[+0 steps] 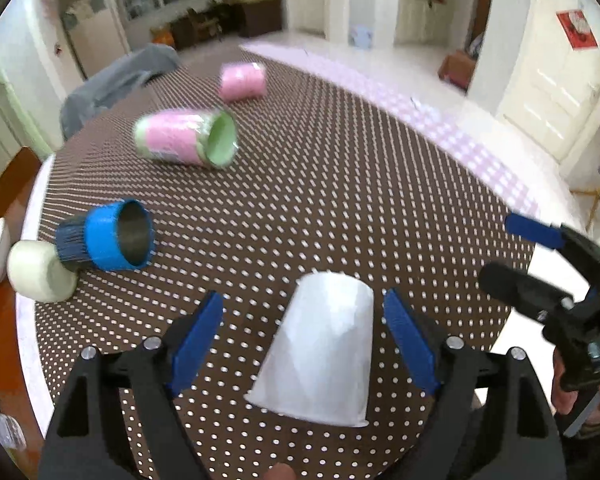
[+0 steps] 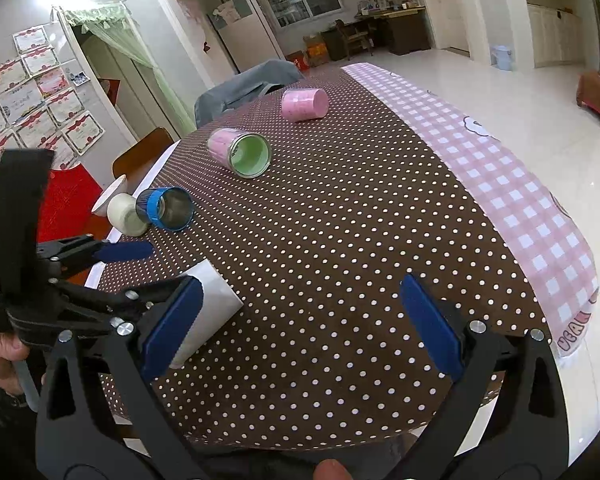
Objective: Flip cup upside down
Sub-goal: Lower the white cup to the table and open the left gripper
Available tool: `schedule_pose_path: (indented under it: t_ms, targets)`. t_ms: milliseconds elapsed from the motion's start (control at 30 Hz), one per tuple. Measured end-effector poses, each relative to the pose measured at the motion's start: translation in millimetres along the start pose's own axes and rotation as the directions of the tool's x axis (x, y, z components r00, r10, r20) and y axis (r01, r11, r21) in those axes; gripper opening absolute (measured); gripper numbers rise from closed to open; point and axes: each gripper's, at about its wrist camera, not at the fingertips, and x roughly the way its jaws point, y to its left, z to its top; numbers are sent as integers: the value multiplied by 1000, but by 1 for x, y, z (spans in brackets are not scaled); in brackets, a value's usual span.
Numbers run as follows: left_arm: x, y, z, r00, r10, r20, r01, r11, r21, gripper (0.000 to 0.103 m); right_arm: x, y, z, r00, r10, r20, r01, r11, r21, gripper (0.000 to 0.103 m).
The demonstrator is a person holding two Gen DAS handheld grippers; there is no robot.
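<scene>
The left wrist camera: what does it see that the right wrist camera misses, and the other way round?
Only the left wrist view shows the white paper cup whole, standing mouth-down between the open left claw, and a red poster on a door. Only the right wrist view shows the wall of certificates and the pink checked cloth. Both show the blue cup, the pink-and-green cup, the pink cup and the dotted tablecloth.
</scene>
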Motion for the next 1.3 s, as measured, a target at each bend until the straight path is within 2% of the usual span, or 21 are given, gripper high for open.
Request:
schedule_pose_path:
  t_ms: [67,133,167,300,600,700,933,1300]
  targets:
    - [-12,4,-4,998,29,51,-28,999,-25,83,0,5,2,1000,2,-1,-2,1000,-11,97]
    - [-24,8,-8,994,59,93,-54,997,-57,92,0,11,2,1000,5,-1,-5,1000,-20,97]
    - [-29,9,-9,992,65,110,-58,996,-71,93,-1,14,2,1000,7,-1,-7,1000,-26,97]
    - [-49,17,-18,978,107,180,-81,986,-144,93,-3,27,4,1000,13,2,-13,999,-53,97]
    - [-86,28,-46,943,201,265,-137,961,-242,93,-10,53,9,999,29,14,-28,994,-108,97]
    - [-98,31,-56,925,246,288,-165,946,-278,93,-12,62,11,999,39,13,-37,991,-129,97]
    - [-121,37,-78,897,293,331,-174,922,-346,93,-20,78,19,998,64,16,-60,986,-157,97]
    - [-155,40,-107,809,433,397,-253,867,-430,93,-22,89,26,994,103,-40,-107,983,-147,97]
